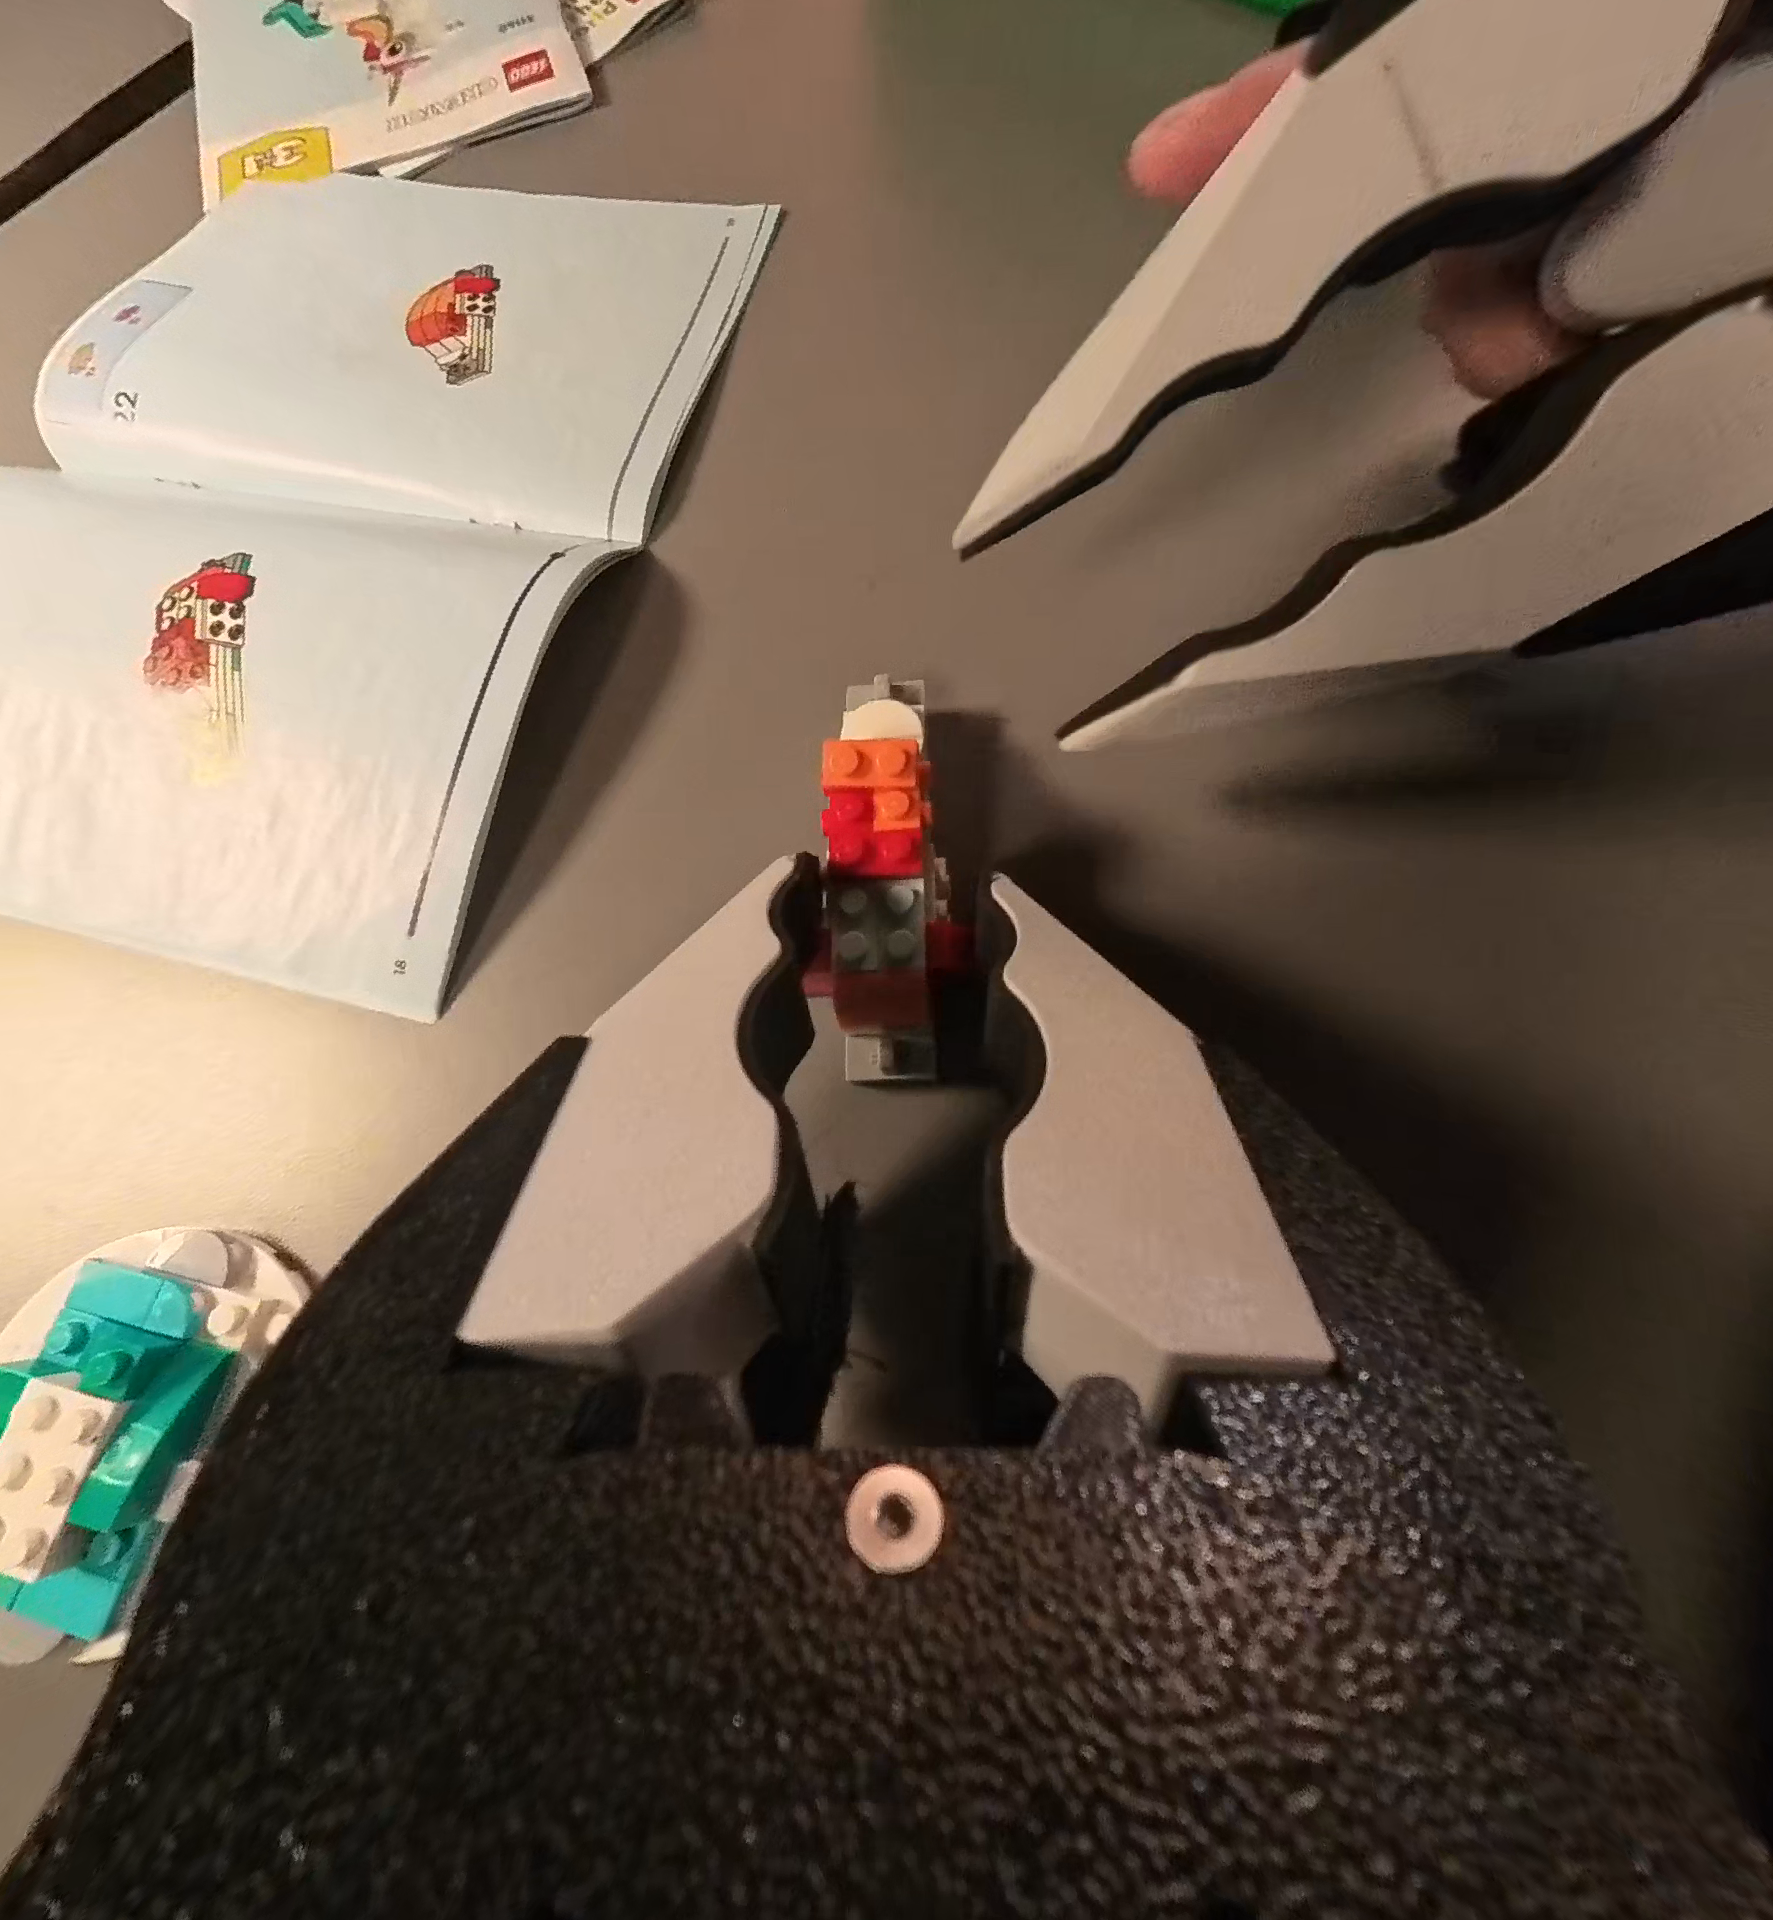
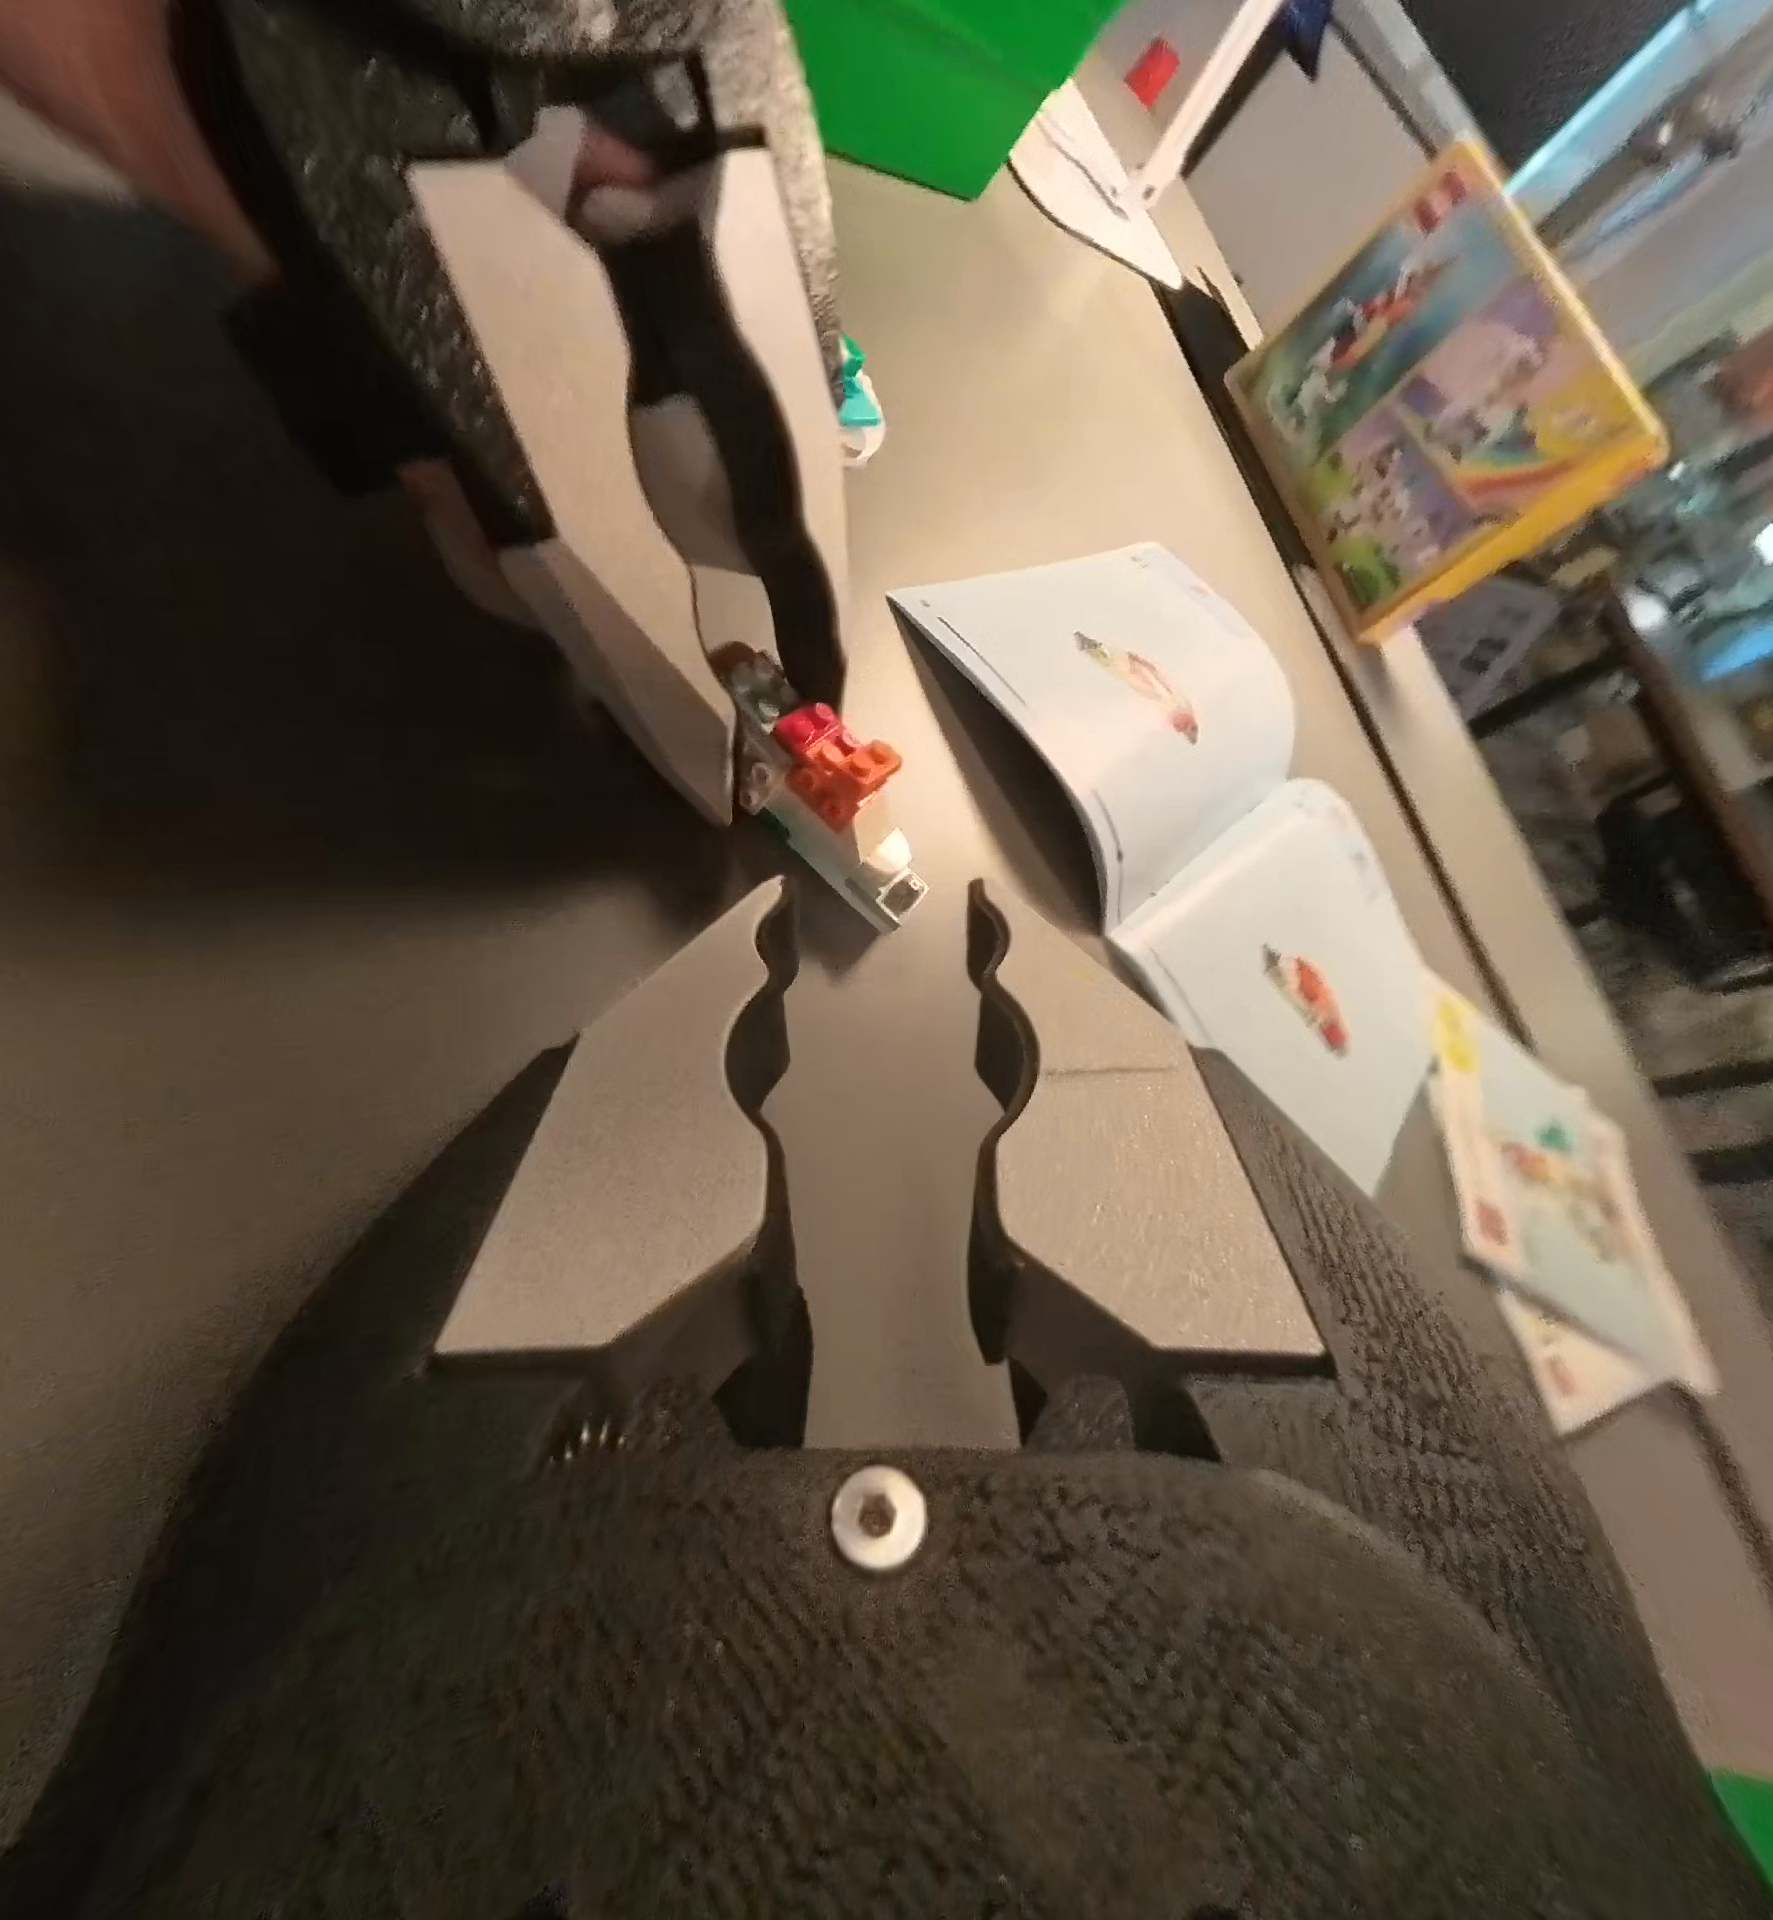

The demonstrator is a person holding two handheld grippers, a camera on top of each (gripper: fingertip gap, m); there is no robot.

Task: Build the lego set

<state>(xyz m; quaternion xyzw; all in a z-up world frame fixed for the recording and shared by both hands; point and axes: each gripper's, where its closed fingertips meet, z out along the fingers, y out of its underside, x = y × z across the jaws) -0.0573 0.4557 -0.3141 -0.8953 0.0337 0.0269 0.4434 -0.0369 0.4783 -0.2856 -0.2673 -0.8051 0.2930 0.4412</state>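
Observation:
A small lego model [image 1: 877, 862] of orange, red, grey and dark red bricks on a long light grey base lies on the dark table. My left gripper [image 1: 894, 881] has its fingers closed around the model's near end, at the grey and dark red bricks. In the right wrist view the model [image 2: 830, 790] sticks out of the left gripper's fingers [image 2: 653, 665], its white end pointing at my right gripper [image 2: 879, 885]. My right gripper is open and empty, its tips just short of that end. It also shows in the left wrist view [image 1: 1012, 639], to the right of the model.
An open instruction booklet [image 1: 290, 499] lies left of the model, also in the right wrist view [image 2: 1204, 790]. More booklets [image 1: 383, 94] lie beyond it. A teal and white lego build on a round white plate [image 1: 82, 1455] sits near left. A lego box [image 2: 1433, 384] stands at the table's far edge. My hands' fingertips stand some 5 centimetres from each other.

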